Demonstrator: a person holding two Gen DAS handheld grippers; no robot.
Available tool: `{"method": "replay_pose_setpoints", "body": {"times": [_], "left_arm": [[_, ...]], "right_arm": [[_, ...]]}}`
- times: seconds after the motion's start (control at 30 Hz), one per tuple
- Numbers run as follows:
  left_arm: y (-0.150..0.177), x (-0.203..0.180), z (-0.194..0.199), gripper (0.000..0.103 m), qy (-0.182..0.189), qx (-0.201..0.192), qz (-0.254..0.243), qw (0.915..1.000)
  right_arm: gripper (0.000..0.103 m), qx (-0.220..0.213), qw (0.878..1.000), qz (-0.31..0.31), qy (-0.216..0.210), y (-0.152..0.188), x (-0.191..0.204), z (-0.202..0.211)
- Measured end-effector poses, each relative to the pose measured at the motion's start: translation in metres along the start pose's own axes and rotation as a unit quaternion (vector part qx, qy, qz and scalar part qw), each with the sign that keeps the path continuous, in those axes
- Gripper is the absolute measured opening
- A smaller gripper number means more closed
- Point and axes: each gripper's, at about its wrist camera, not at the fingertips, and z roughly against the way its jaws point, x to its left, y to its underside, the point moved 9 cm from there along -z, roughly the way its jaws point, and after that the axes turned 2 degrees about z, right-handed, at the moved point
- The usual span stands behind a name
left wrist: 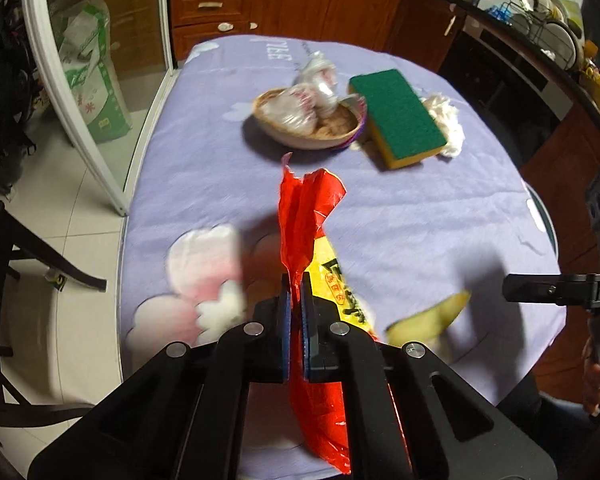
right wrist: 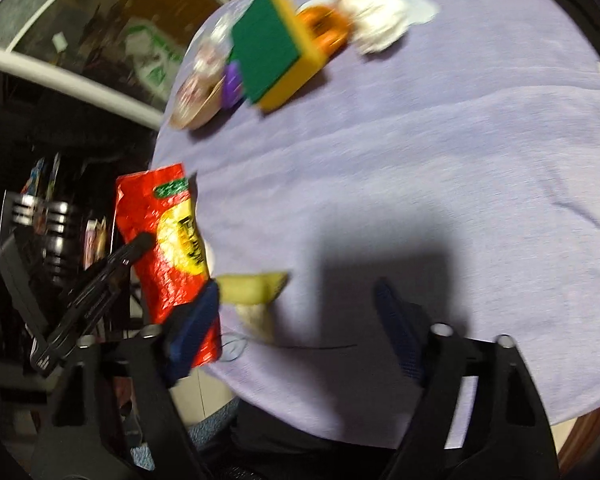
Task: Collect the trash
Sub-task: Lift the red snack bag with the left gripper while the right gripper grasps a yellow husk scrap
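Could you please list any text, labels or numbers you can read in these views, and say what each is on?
"DAS": right claw, cut off by the frame edge.
Red wrapper, held by the left claw: black characters, unreadable.
Tablecloth: far-edge lettering, upside down, unreadable.
Green-and-white sack: too blurred.

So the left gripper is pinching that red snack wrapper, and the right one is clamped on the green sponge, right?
Not quite. The left gripper does pinch the red snack wrapper, but the right wrist view shows the right gripper open and empty; the green sponge lies far off on the table.
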Motion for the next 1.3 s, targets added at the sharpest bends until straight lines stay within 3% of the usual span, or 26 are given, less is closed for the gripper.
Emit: {"method": "replay_pose_setpoints", "body": {"times": [0.03,0.27,0.33,0.4,0.5,0.6,0.63,0.67,0.77,1.07,1.3], "left_arm": [[0.004,0.003,-0.001,0.004,0.003,0.005,0.001,1.0000],[0.021,0.010,-0.011,0.007,0.023,0.022,0.021,0.9993],[0.024,0.011,-0.013,0.016,0.026,0.026,0.023,0.9991],[0.026,0.010,-0.014,0.033,0.025,0.026,0.023,0.9991],[0.031,0.007,-0.018,0.035,0.027,0.032,0.019,0.9989],[0.031,0.002,-0.020,0.042,0.024,0.032,0.013,0.9991],[0.030,0.000,-0.021,0.042,0.022,0.031,0.012,0.9992],[0.029,-0.002,-0.022,0.042,0.024,0.030,0.013,0.9992],[0.025,-0.013,-0.022,0.007,0.026,0.025,0.008,0.9993],[-0.012,-0.052,-0.006,0.005,0.026,-0.017,-0.018,0.9993],[-0.045,-0.108,0.004,0.005,0.048,-0.040,-0.055,0.9965]], "right_arm": [[0.054,0.009,1.000,0.009,-0.002,0.003,0.007,-0.005],[0.048,0.016,0.999,0.032,0.019,0.004,0.022,-0.022],[0.046,0.016,0.999,0.031,0.026,0.002,0.021,-0.026],[0.045,0.020,0.999,0.035,0.030,0.000,0.021,-0.030],[0.039,0.017,0.998,0.047,0.039,0.000,0.022,-0.036],[0.012,0.021,0.997,0.060,0.040,0.002,0.025,-0.042],[0.007,0.024,0.997,0.059,0.038,0.003,0.024,-0.044],[0.006,0.021,0.998,0.055,0.032,0.002,0.023,-0.044],[0.005,0.003,0.998,0.052,0.024,-0.003,0.022,-0.034],[0.004,-0.084,0.995,0.027,0.039,-0.032,-0.011,0.026],[0.004,-0.157,0.986,0.002,0.057,-0.055,-0.048,0.086]]}}
